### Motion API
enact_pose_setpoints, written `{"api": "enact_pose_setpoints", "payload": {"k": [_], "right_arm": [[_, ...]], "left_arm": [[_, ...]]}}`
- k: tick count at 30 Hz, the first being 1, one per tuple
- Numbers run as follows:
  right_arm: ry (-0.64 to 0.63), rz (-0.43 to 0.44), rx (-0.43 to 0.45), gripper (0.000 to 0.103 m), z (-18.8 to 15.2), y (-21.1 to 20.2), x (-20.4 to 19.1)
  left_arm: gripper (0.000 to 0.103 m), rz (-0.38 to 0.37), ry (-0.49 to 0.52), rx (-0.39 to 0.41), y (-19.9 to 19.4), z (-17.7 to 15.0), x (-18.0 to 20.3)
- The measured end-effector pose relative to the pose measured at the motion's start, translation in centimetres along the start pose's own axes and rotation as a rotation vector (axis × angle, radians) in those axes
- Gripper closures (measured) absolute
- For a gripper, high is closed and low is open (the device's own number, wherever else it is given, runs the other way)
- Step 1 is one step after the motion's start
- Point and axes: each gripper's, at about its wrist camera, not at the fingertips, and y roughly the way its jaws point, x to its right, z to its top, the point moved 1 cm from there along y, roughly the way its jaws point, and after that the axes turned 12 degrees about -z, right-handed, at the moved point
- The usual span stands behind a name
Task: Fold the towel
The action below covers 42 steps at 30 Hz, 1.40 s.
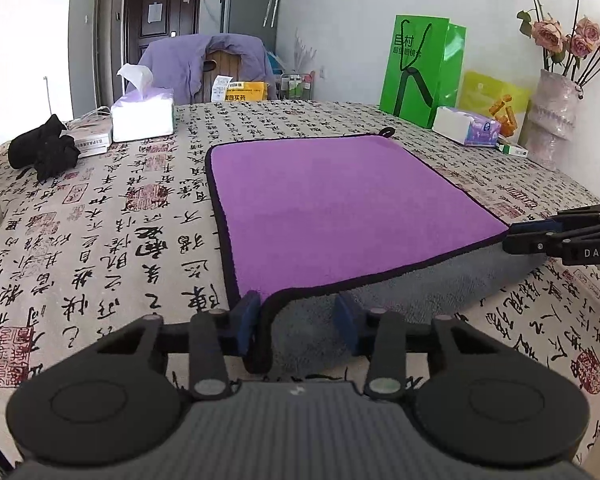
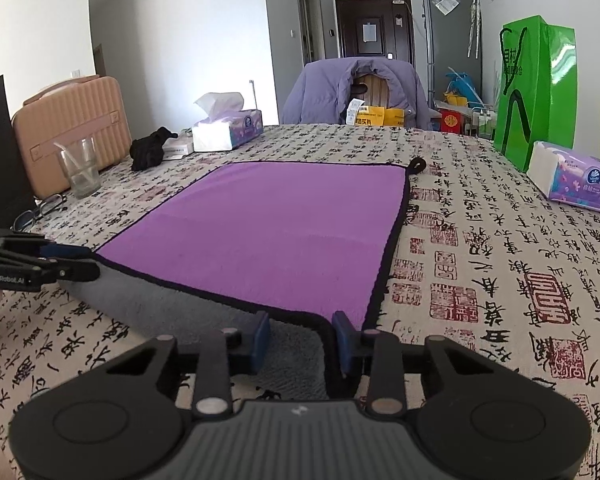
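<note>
A purple towel [image 1: 332, 208] with black trim and a grey underside lies on the calligraphy-print tablecloth [image 1: 100, 240]; it also shows in the right wrist view [image 2: 276, 232]. Its near edge is turned up, showing grey. My left gripper [image 1: 300, 320] is open, its blue pads either side of the near left corner. My right gripper [image 2: 302, 338] is open around the near right corner. Each gripper shows in the other's view, the right [image 1: 512, 236] and the left [image 2: 92, 262].
Tissue boxes [image 1: 142, 114] [image 2: 572, 178], a black cloth [image 1: 44, 148], a green bag [image 1: 420, 68], a flower vase [image 1: 552, 116], a glass [image 2: 78, 168], eyeglasses [image 2: 40, 210] and a pink case [image 2: 72, 128] ring the table. A chair with a purple jacket [image 2: 356, 92] stands behind.
</note>
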Motion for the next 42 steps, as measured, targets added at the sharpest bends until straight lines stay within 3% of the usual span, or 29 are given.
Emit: {"api": "enact_pose_setpoints", "payload": {"k": [9,14,20,42], "right_arm": [[0.006,0.006,-0.008,0.076,0.0,0.1,0.1],[0.033,0.019,-0.012,0.084,-0.1,0.1,0.8],[0.029,0.026,-0.012,0.095,-0.3,-0.1,0.7],[-0.046,0.001,-0.021,0.098,-0.1,-0.4,-0.3]], "left_arm": [[0.07,-0.01,-0.012,0.004,-0.1,0.0,-0.2],[0.074,-0.019,-0.029,0.01,-0.3,-0.1,-0.5],[0.097,-0.065,-0.089,0.023,-0.6,-0.2,-1.6],[0.097,0.002,-0.029,0.002,-0.5,0.0,-0.1]]}}
